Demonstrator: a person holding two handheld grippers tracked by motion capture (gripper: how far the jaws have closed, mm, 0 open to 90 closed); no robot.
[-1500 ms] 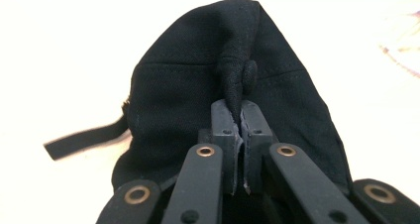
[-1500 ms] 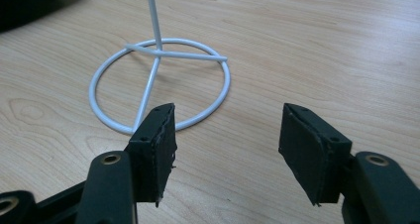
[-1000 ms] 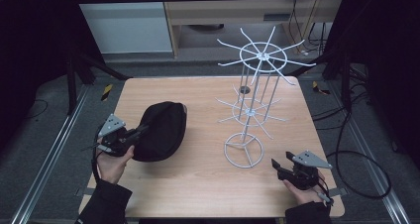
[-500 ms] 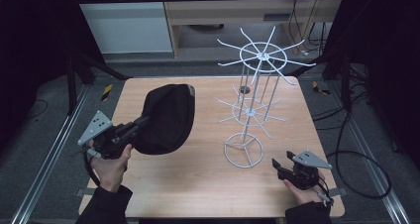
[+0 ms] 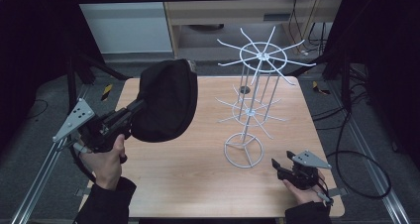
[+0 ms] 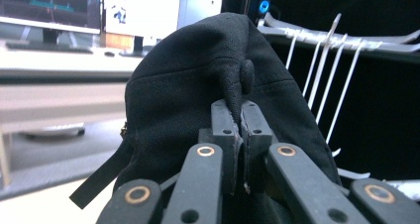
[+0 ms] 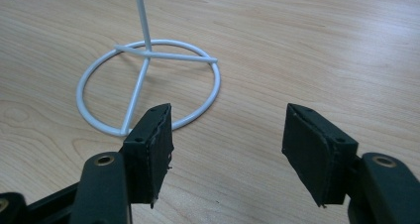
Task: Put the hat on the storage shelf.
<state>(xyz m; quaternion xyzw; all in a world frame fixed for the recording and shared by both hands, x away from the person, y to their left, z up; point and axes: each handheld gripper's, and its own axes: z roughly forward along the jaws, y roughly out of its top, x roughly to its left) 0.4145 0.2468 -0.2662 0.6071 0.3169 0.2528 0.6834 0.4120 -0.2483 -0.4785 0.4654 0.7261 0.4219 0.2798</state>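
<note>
A black cap (image 5: 166, 100) hangs in the air over the table's left side, lifted clear of the wood. My left gripper (image 5: 130, 111) is shut on a fold of its fabric beside the top button; in the left gripper view the cap (image 6: 198, 100) bulges above the closed left gripper (image 6: 240, 116). A white wire rack (image 5: 255, 92) with two tiers of spokes stands mid-table on a ring base (image 7: 148, 85). My right gripper (image 5: 278, 167) rests low at the front right, open, and the right gripper (image 7: 228, 130) has nothing between its pads, just short of the ring.
The wooden table (image 5: 198, 184) has a small round hole (image 5: 244, 89) behind the rack. Metal rails run along both sides of the table, and cables trail on the floor at the right. A dark strap (image 6: 99, 179) dangles from the cap.
The left gripper has lifted the cap off the table and raised it up and toward the rack. The right gripper has stayed in place.
</note>
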